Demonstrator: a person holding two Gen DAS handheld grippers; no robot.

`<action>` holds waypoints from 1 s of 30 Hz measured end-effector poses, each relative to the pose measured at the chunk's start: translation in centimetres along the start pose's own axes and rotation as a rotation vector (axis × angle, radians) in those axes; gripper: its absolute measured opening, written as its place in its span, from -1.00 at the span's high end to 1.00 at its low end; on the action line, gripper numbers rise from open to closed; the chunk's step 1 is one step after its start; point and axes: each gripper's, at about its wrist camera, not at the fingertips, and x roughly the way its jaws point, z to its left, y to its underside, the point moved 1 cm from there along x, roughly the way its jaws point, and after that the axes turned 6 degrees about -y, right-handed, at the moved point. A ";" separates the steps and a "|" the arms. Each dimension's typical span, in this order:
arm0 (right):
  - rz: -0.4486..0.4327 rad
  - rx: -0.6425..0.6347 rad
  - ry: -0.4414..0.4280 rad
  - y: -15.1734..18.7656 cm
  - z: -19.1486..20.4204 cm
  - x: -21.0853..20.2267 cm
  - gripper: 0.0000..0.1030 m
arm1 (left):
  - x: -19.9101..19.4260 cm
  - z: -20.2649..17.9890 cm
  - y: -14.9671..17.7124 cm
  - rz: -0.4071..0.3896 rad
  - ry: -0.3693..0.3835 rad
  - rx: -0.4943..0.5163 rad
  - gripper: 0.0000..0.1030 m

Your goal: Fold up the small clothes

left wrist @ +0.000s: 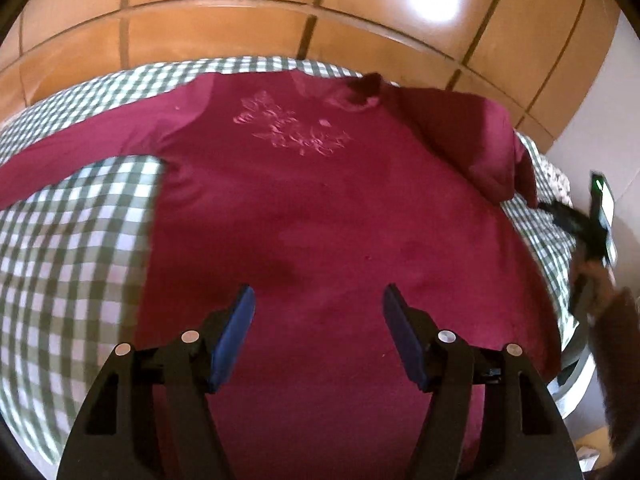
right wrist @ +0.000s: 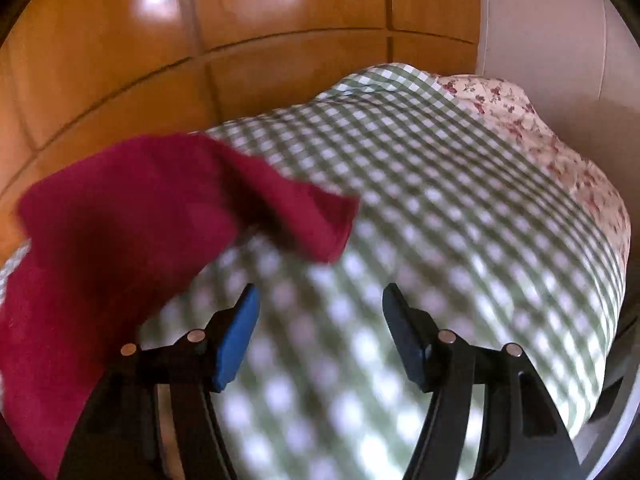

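Note:
A dark red long-sleeved shirt [left wrist: 320, 200] with a pale print on the chest lies flat on a green-and-white checked bedspread [left wrist: 72, 240]. Its left sleeve is stretched out to the left; its right sleeve [left wrist: 472, 136] is folded in over the body. My left gripper [left wrist: 319, 300] is open and empty, hovering over the shirt's lower middle. In the right wrist view the folded red sleeve [right wrist: 132, 216] lies at the left on the checked bedspread [right wrist: 440, 200]. My right gripper [right wrist: 320, 300] is open and empty over the bedspread, just right of the sleeve.
A wooden wardrobe [left wrist: 280, 12] stands behind the bed. A flowered pillow [right wrist: 540, 128] lies at the far right of the bed, next to a white wall [right wrist: 552, 40]. The other gripper and hand [left wrist: 588, 232] show at the right edge of the left wrist view.

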 end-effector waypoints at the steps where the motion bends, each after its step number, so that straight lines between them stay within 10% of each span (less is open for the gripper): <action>1: 0.008 -0.001 0.014 -0.5 -0.2 0.8 -0.20 | 0.3 -0.3 0.0 0.004 -0.009 0.012 -0.29; 3: 0.034 0.013 0.026 -1.5 -1.0 2.6 -0.05 | 0.8 -0.5 0.2 0.011 -0.019 0.026 -0.29; 7: 0.082 0.014 -0.003 -2.9 -2.7 3.1 0.87 | 2.3 -0.4 0.4 0.050 -0.028 0.017 -0.30; 16: -0.082 -0.037 0.046 -8.6 -6.4 -6.2 0.89 | 3.2 -0.3 -0.1 0.053 -0.027 0.013 -0.32; 23: -0.036 0.075 0.200 -10.6 -11.2 -2.1 0.88 | 3.4 -0.3 0.0 0.055 -0.023 0.012 -0.35; 26: -0.063 0.174 0.218 -9.7 -13.0 -1.4 0.23 | 3.3 -0.1 0.0 0.056 -0.018 0.010 -0.35; 27: -0.087 0.200 0.215 -9.1 -13.2 -1.8 -0.52 | 3.3 -0.1 -0.1 0.056 -0.016 0.007 -0.35; 30: -0.078 0.196 0.134 -6.9 -12.4 -2.7 -0.63 | 3.3 -0.1 -0.1 0.055 -0.017 0.004 -0.35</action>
